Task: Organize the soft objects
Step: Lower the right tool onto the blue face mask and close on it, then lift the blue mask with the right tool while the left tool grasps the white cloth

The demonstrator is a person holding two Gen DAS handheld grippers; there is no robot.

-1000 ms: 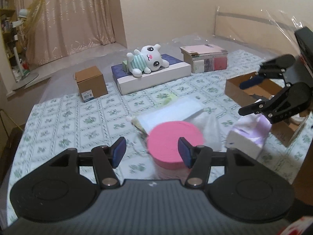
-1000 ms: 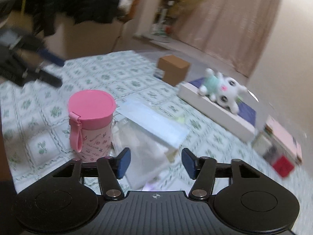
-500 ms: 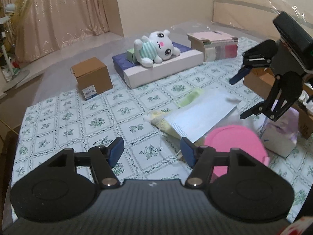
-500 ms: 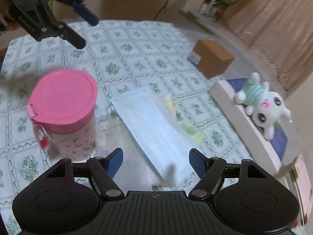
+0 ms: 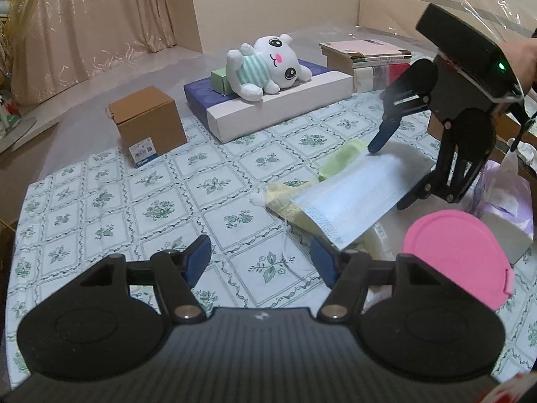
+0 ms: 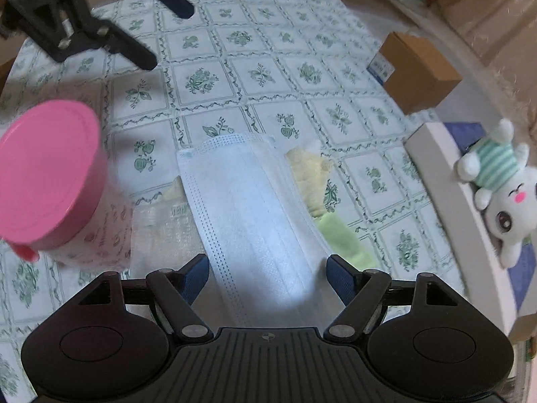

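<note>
My right tool (image 6: 268, 277) hangs spread over the near end of the one blue mask (image 6: 255, 221), a pad on either side, neither pressing it. Under the mask lie a yellow-green cloth (image 6: 322, 201) to the tool's right and a clear bag (image 6: 161, 231) to its left. One pink-lidded cup (image 6: 50, 174) stands just left, close enough to crowd that side. My left tool (image 5: 260, 262) is spread too, empty over bare counter (image 5: 161, 208), the mask ahead and to its right. Farther out: one brown box (image 5: 147, 126), one plush (image 5: 265, 67) on a flat box (image 5: 278, 107), and a stack of books (image 5: 365, 53).
</note>
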